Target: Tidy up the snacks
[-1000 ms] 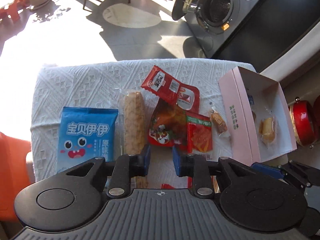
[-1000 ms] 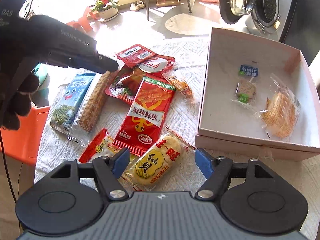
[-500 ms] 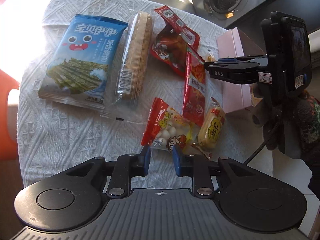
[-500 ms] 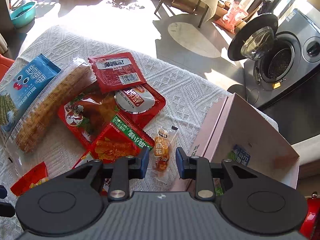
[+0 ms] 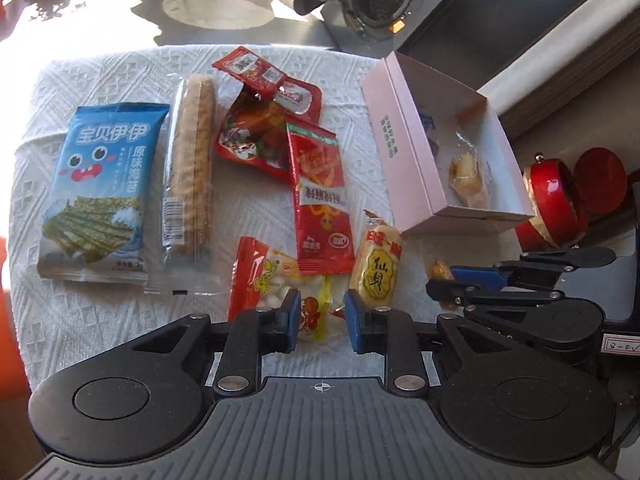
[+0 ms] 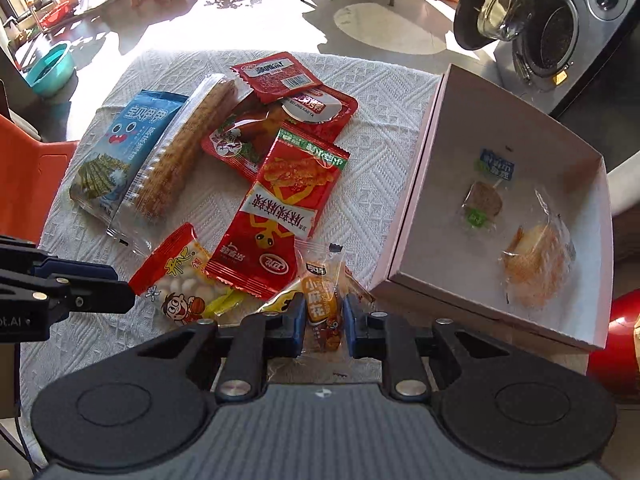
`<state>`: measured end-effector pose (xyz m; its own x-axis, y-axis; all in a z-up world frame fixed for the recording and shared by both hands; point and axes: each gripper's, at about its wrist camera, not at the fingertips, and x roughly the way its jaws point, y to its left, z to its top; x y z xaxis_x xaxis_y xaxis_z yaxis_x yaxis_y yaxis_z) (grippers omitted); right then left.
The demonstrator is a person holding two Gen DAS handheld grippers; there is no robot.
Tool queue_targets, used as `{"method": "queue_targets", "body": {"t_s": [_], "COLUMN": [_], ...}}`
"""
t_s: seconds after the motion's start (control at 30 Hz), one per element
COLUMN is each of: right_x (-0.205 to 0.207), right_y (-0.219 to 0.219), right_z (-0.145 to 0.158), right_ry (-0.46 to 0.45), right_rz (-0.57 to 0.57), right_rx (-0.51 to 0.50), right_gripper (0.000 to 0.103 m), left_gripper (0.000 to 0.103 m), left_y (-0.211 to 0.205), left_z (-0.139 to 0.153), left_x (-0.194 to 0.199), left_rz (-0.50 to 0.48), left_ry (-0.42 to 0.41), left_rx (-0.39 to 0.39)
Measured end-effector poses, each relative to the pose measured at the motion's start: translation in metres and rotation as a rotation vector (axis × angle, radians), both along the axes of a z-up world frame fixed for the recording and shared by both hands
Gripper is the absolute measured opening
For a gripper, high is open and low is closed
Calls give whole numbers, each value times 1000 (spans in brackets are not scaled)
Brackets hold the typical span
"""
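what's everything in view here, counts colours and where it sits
seaweed pack: 1, blue, cloth's left
long biscuit pack: 1, clear, beside seaweed
red snack packs: 5, cloth's middle
rice cracker: 1, yellow, near box
pink box: 1, right, open
wrapped snacks in box: 2
washing machine: 1, grey, door open
left gripper: narrow gap, over candy pack
right gripper: shut on small orange snack
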<state>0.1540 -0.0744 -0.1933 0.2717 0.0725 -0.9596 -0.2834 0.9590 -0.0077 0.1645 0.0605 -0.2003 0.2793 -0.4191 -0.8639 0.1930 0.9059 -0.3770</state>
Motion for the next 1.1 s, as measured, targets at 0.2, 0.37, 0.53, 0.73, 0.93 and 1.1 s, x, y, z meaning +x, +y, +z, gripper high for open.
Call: {"method": "queue_targets", "body": {"t_s": [0.2, 0.37, 0.53, 0.73, 0.93, 1.1], "right_x": [-37, -51, -63, -72, -75, -81], "right_y": [-56, -85, -99, -104, -98, -95], "right_z": [-28, -41, -50, -53, -57, -56], "right_ry": [60, 54, 32, -3, -14, -17], "right_rz": [-151, -197, -211, -177, -115, -51], "right_rx": [-36, 19, 69, 117, 124, 95], "right_gripper": [19, 37, 62, 76, 92, 96], "left_gripper": [28, 42, 45, 45, 40, 40], "left_y": [-90, -130, -140, -136, -124, -104], "left_z": [-16, -27, -43, -39, -34, -27], "left_x": [18, 15, 20, 27, -4, -53], "left_rz": [-181, -252, -249, -170, -154, -89], "left_ry": [-56, -67, 14, 31, 100, 170], "left_rx": [159, 373, 448, 389, 307, 280]}}
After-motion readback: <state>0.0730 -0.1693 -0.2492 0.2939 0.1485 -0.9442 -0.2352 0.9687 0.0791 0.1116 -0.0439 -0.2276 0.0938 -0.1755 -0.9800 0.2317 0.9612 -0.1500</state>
